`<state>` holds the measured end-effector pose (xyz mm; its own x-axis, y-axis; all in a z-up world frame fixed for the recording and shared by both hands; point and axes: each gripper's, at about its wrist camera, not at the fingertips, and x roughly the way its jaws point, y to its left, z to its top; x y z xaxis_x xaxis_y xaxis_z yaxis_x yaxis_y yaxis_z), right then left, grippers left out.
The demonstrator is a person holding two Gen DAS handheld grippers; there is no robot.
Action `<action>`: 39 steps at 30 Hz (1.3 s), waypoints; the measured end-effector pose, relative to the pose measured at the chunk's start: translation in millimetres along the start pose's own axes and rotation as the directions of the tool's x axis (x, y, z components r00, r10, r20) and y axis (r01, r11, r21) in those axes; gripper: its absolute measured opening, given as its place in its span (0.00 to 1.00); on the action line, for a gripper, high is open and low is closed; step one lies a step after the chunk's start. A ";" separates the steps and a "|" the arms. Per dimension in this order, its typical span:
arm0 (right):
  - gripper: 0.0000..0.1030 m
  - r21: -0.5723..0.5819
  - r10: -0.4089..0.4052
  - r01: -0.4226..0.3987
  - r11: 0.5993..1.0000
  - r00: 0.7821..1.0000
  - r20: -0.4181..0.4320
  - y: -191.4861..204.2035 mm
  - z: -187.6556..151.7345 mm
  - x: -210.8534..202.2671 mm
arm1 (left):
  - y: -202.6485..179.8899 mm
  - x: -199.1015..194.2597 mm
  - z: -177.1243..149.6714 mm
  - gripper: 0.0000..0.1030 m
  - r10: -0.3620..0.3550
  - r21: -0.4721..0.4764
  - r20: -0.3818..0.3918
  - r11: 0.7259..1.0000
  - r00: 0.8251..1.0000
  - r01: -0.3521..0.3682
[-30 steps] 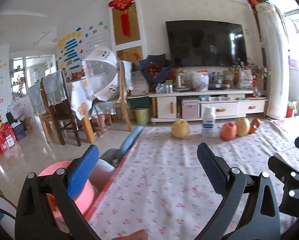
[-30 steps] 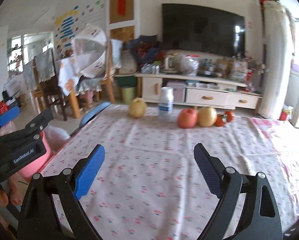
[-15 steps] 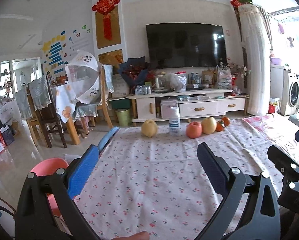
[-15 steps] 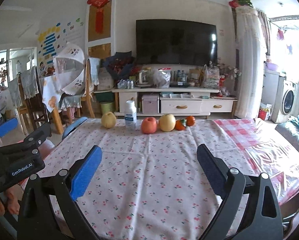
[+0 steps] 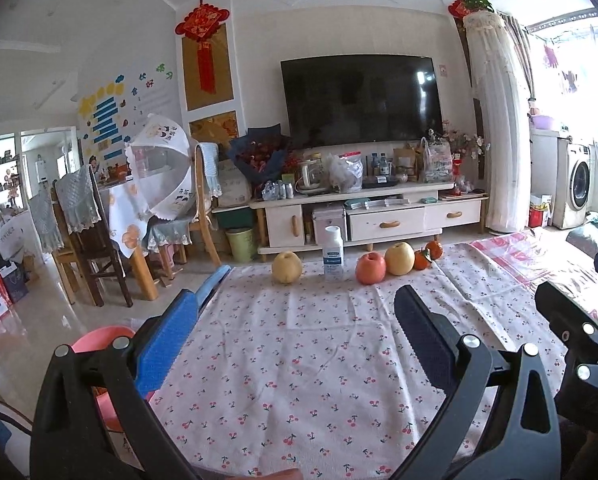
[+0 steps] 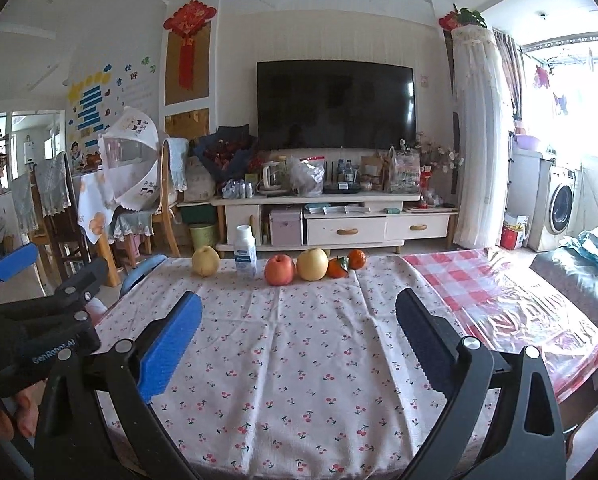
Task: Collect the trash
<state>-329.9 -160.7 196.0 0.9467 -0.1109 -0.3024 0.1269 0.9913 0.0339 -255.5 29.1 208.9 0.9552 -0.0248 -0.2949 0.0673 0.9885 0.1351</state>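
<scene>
A white plastic bottle stands upright at the far edge of a table under a cherry-print cloth. Beside it lie a yellow pear, a red apple, a pale yellow fruit and small oranges. My left gripper hovers open over the near half of the cloth, nothing between its blue and black fingers. My right gripper is open too, empty, well short of the fruit row. A pink bin sits on the floor off the table's left edge.
A blue chair back leans at the table's left edge. A red-checked plastic sheet covers the table's right part. Beyond are a TV stand, a green waste bin, a dining table with chairs and a washing machine.
Both views have swung right and lifted a little: the fruit row and bottle now sit near the middle, and the pink bin has slid to the lower left. Both grippers stay empty.
</scene>
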 end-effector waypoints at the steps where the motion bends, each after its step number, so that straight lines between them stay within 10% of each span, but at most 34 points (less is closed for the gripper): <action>1: 0.94 -0.002 -0.002 0.002 1.000 1.000 0.002 0.3 0.4 -1.8 | -0.9 -1.8 0.7 0.96 0.003 0.002 0.001 1.000 1.000 -0.003; 39: 0.94 -0.010 -0.001 0.000 1.000 0.998 -0.064 -1.8 -20.6 33.7 | -5.3 44.1 -22.5 0.96 0.009 0.001 -0.109 1.000 0.994 -0.009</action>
<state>-304.3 -164.8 166.1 0.9259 -0.1067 -0.3624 0.1238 0.9920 0.0240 -220.2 26.1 173.8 0.9185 0.0005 -0.3954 0.0591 0.9886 0.1384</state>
